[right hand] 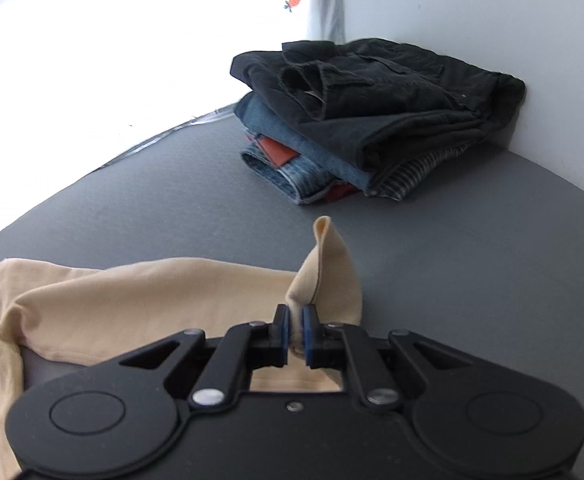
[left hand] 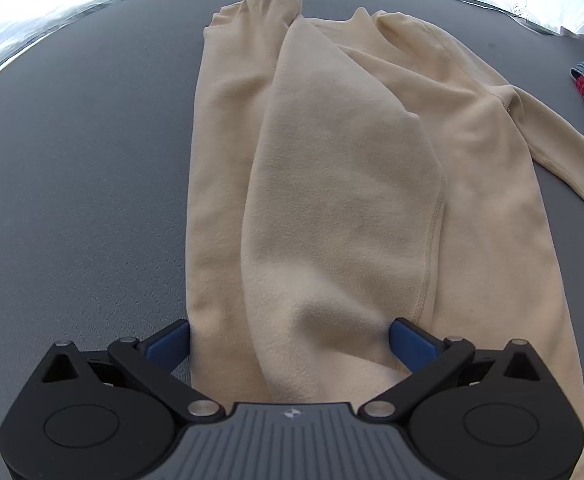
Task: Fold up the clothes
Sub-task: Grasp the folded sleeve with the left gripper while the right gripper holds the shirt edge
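The cream fleece sweatshirt (left hand: 371, 184) lies flat on the grey table (left hand: 72, 200), collar at the far end and hem toward you. Its left side panel and sleeve are already turned in over the body, so a long fold edge runs down the middle. The other sleeve (left hand: 563, 148) trails off to the right across the table. Your right gripper (right hand: 296, 334) has its blue pads pressed together on the cuff (right hand: 327, 276) of that sleeve, and the cuff stands up in a peak above the jaws. Your left gripper (left hand: 290, 340) hovers at the hem end with its jaws spread wide, straddling the folded panel but gripping nothing. The step in hand looks like bringing the right sleeve in across the body. Carry the cuff low and level so the sleeve lays down straight rather than twisting. Aim it along the body, parallel to the fold edge already made. The fleece looks soft and likely to drag, so consider setting the left gripper down on the hem to pin the layers while you pull. The stack of folded clothes (right hand: 375, 120), dark trousers on top of jeans, sits well apart at the far right against the wall (right hand: 491, 12); keep your sweep short of it.
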